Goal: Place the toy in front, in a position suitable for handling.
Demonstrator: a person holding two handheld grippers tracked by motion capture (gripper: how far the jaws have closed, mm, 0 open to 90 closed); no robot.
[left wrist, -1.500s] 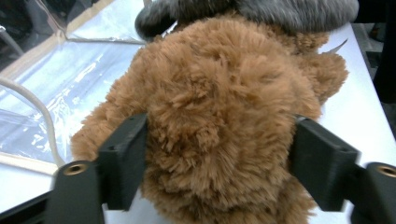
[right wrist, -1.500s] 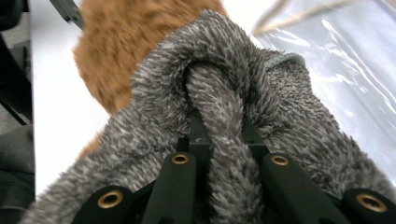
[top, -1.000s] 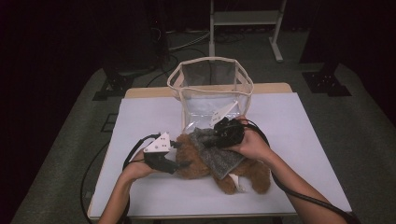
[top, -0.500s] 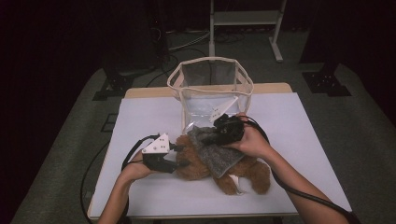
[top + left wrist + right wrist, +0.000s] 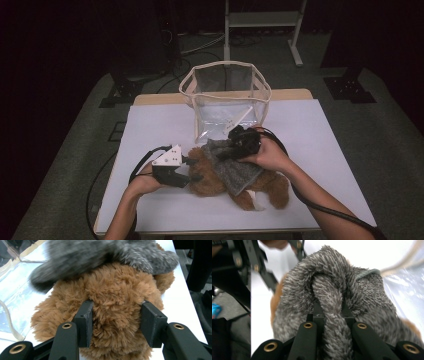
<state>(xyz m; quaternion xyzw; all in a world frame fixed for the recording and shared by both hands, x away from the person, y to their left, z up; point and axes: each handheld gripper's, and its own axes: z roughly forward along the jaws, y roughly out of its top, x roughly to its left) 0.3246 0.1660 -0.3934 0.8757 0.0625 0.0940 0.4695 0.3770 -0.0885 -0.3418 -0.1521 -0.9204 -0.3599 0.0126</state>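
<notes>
Brown plush toy (image 5: 215, 177) on white worktop (image 5: 325, 145).
Left tool (image 5: 116, 323) just closed, clamps plush; right tool (image 5: 329, 312) pinches grey cloth (image 5: 235, 167).

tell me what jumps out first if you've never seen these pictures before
A brown plush toy lies near the middle of the white table, partly covered by a grey fuzzy cloth. The left gripper has just been closing its jaws on the toy's fur, and the right gripper pinches a fold of the cloth. Just behind them stands an open clear bag with a cream rim.
</notes>
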